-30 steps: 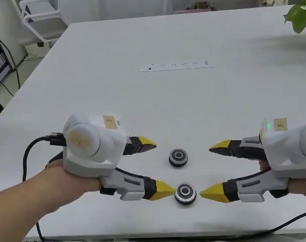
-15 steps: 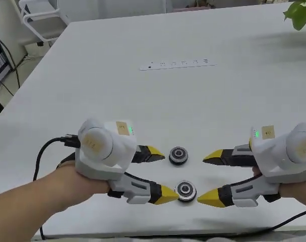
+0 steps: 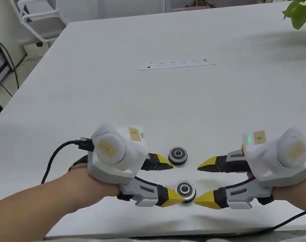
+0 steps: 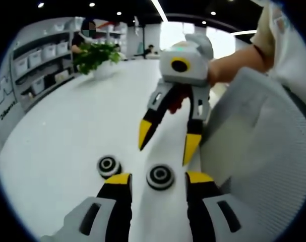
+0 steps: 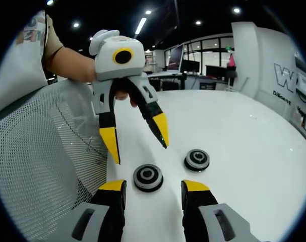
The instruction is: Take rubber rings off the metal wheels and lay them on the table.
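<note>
- Near wheel (image 3: 185, 190): metal hub, black rubber ring (image 5: 136, 177) fitted, lying flat on the white table (image 3: 142, 101) close to its front edge.
- Far wheel (image 3: 178, 155): same build, ring fitted, flat, just beyond the near 1, not touching.

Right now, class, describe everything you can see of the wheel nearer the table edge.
The near wheel is a small round disc lying flat on the white table: black rubber ring outside, silvery metal inside, dark centre. It sits between the open left gripper and right gripper, whose jaws seem not to touch it.
</note>
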Demonstrator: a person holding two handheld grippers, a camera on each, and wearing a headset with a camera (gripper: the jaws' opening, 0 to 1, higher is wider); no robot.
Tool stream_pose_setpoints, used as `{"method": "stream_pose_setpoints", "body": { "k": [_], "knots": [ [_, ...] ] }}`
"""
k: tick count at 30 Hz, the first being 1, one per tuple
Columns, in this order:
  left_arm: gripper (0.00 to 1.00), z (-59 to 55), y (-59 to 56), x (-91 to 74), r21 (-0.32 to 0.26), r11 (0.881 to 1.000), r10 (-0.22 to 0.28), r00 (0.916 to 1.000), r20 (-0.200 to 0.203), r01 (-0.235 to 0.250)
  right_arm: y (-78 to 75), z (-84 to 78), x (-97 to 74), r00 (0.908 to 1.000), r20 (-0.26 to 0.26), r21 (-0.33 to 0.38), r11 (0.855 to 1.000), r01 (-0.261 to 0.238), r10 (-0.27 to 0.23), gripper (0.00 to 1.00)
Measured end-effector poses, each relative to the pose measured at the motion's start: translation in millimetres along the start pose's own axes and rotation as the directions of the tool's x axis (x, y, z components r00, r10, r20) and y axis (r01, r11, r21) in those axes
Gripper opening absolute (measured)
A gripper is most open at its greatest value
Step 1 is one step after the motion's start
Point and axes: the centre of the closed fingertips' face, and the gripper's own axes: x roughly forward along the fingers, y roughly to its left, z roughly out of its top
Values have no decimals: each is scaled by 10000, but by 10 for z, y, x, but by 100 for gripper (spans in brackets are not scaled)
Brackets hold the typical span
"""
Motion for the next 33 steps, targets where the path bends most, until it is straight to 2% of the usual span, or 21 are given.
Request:
{"method": "stream_pose_setpoints", "body": {
  "k": [18,28,33],
  "knots": [
    [27,-66,-90,176,26,9993,-383,9990,-243,384,47,-63,31,10000,-4,266,9996,-96,96,41],
    [22,-98,-82,226,55,9994,-342,9988,-355,344,58,-75,43,10000,22,349,9993,-91,90,41],
    [18,-97,-58,228,95,9998,-170,9994,-312,173,60,-85,39,10000,9,373,9993,-78,77,40]
  ]
}}
